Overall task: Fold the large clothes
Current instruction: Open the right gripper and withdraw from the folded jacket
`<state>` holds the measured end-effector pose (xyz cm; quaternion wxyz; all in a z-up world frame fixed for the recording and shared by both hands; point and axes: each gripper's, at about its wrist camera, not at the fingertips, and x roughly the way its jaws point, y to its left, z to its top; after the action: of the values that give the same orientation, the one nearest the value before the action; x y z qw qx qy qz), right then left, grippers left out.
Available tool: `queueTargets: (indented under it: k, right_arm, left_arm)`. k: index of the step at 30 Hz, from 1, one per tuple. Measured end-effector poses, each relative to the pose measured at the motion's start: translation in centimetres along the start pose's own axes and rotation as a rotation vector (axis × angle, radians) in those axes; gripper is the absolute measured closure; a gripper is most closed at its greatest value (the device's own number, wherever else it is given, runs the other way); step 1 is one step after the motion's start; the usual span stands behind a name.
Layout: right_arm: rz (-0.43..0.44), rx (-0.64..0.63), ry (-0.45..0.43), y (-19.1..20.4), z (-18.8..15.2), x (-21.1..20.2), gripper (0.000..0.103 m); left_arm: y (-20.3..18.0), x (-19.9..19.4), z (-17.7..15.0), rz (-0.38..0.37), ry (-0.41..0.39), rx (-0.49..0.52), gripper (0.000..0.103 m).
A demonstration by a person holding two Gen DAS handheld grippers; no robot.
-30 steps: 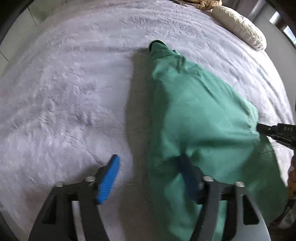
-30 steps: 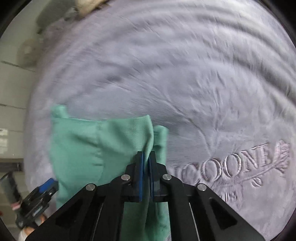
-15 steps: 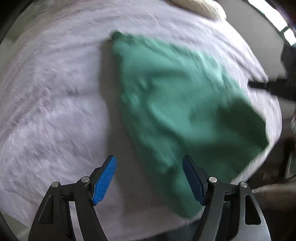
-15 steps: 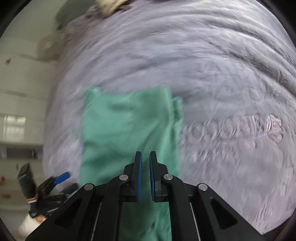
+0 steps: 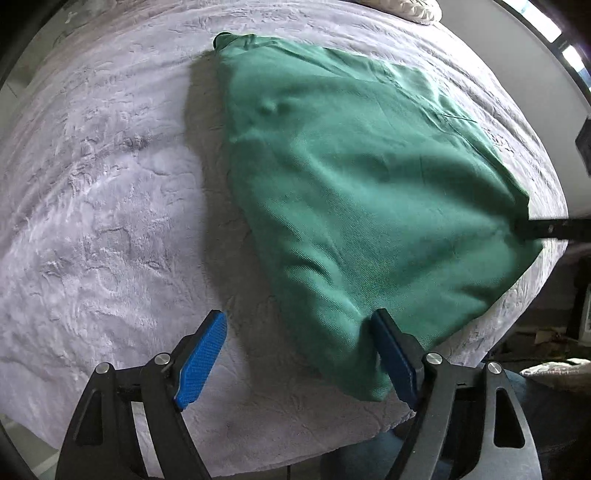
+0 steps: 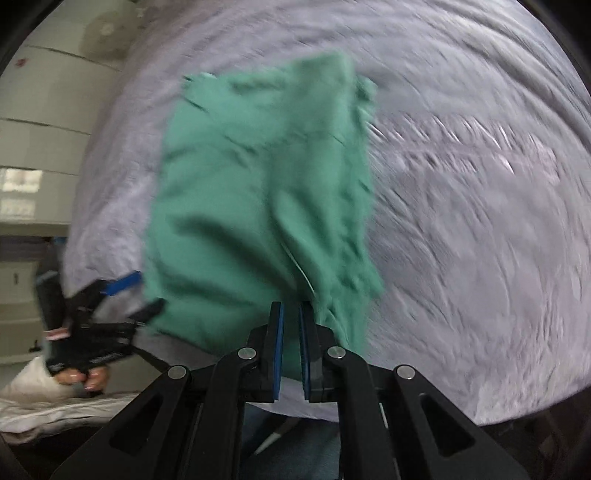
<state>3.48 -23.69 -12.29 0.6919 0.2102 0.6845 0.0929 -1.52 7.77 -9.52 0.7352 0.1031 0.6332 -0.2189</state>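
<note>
A green garment (image 5: pixel 351 177) lies spread over a pale grey plush bed cover (image 5: pixel 103 206), its near corner close to the bed's front edge. My left gripper (image 5: pixel 297 354) hovers over that corner with its jaws opening. The cloth's edge lies beside the right blue pad (image 5: pixel 393 358) and neither pad presses on it. My right gripper (image 6: pixel 290 332) is shut on the garment (image 6: pixel 258 184), with green cloth pinched between its pads. Its black tip (image 5: pixel 546 229) shows at the garment's right corner in the left wrist view. The left gripper (image 6: pixel 136 295) and the hand holding it (image 6: pixel 79 376) show blurred in the right wrist view.
A cream pillow (image 5: pixel 413 7) lies at the far end of the bed. The bed's near edge (image 5: pixel 332 446) runs just below my left fingers, with dark floor beyond. Pale wall panels (image 6: pixel 37 129) and a white pillow (image 6: pixel 33 387) stand left of the bed.
Both grippers have drawn back toward the bed's near edge and the garment now lies stretched flatter. The cloth no longer drapes over the left gripper's right finger. The right gripper stays shut on it.
</note>
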Motion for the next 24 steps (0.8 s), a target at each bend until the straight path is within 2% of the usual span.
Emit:
queueTargets:
  k: [6, 8, 10, 11, 13, 14, 16, 17, 18, 19, 20, 23, 24]
  right_arm:
    - [-0.018, 0.042, 0.014, -1.9, -0.8, 1.9, 0.102]
    - [-0.008, 0.058, 0.014, -2.5, -1.1, 2.6, 0.103]
    - [0.007, 0.082, 0.013, -3.0, -1.3, 3.0, 0.103]
    - [0.024, 0.112, 0.009, -3.3, -1.5, 2.8, 0.103]
    - [0.036, 0.088, -0.023, -2.6, -1.7, 1.4, 0.103]
    - [0.049, 0.068, -0.047, -2.2, -1.8, 0.5, 0.097]
    - [0.086, 0.043, -0.102, -1.4, -1.9, -1.3, 0.096]
    - [0.099, 0.041, -0.127, -1.2, -1.9, -2.0, 0.09]
    - [0.104, 0.046, -0.153, -1.1, -1.8, -2.7, 0.074]
    - [0.107, 0.054, -0.176, -1.2, -1.7, -3.1, 0.063]
    - [0.111, 0.061, -0.193, -1.3, -1.5, -3.4, 0.046]
    - [0.133, 0.101, -0.204, -1.9, -0.9, -3.5, 0.048]
    - [0.118, 0.123, -0.199, -2.2, -0.8, -3.3, 0.057]
  left_arm:
    - [-0.4, 0.4, -0.5, 0.001, -0.001, -0.015, 0.021]
    - [-0.6, 0.6, -0.6, 0.016, -0.005, -0.019, 0.015]
    - [-0.5, 0.8, -0.8, 0.014, -0.005, -0.03, 0.015]
    - [-0.4, 0.8, -0.9, 0.015, -0.005, -0.042, 0.015]
    - [-0.4, 0.7, -1.0, 0.02, -0.01, -0.049, 0.015]
    - [-0.5, 0.7, -1.0, 0.021, -0.011, -0.049, 0.015]
    - [-0.5, 0.8, -1.1, 0.023, -0.011, -0.048, 0.015]
    - [-0.6, 0.7, -1.1, 0.025, -0.011, -0.046, 0.015]
    - [-0.6, 0.7, -1.1, 0.027, -0.01, -0.044, 0.015]
    - [-0.6, 0.6, -1.1, 0.029, -0.01, -0.044, 0.015]
    - [-0.8, 0.5, -1.1, 0.031, -0.009, -0.045, 0.015]
    - [-1.0, 0.3, -1.0, 0.036, -0.009, -0.045, 0.015]
    - [-1.1, 0.3, -1.0, 0.038, -0.01, -0.046, 0.015]
